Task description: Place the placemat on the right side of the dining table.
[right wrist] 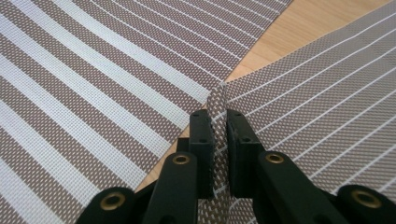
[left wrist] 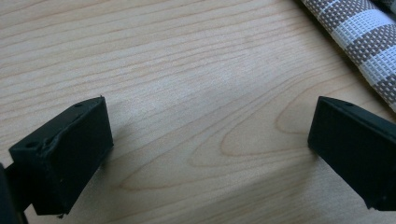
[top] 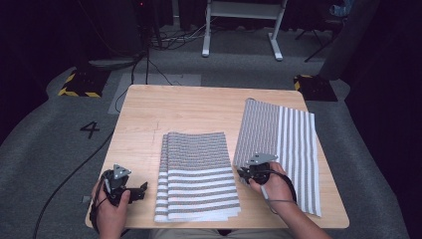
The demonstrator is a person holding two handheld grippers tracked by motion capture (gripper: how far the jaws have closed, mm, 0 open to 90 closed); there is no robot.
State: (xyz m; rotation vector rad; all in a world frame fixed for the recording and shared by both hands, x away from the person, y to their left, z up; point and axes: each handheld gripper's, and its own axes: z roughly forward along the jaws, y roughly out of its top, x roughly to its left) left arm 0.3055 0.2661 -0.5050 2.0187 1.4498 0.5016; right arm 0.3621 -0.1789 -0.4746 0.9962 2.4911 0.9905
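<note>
A single striped woven placemat [top: 283, 144] lies spread on the right of the wooden table [top: 174, 107]. My right gripper [top: 245, 174] is shut on this placemat's near left edge; in the right gripper view the pinched edge [right wrist: 217, 116] stands up between the jaws of my right gripper [right wrist: 218, 122]. A stack of folded striped placemats [top: 196, 174] lies at the table's middle front, its stripes [right wrist: 84, 79] left of the jaws. My left gripper [top: 142, 190] rests open on bare wood at the front left, beside the stack. Bare wood lies between the two jaws of my left gripper [left wrist: 210, 135], and the stack's corner [left wrist: 364, 32] sits at upper right.
The table's back half is bare wood. Around it lies grey carpet with cables [top: 144, 59], a yellow-black marked block [top: 79, 82] at the back left, another [top: 313, 85] at the back right, and a white desk frame [top: 244, 25] beyond.
</note>
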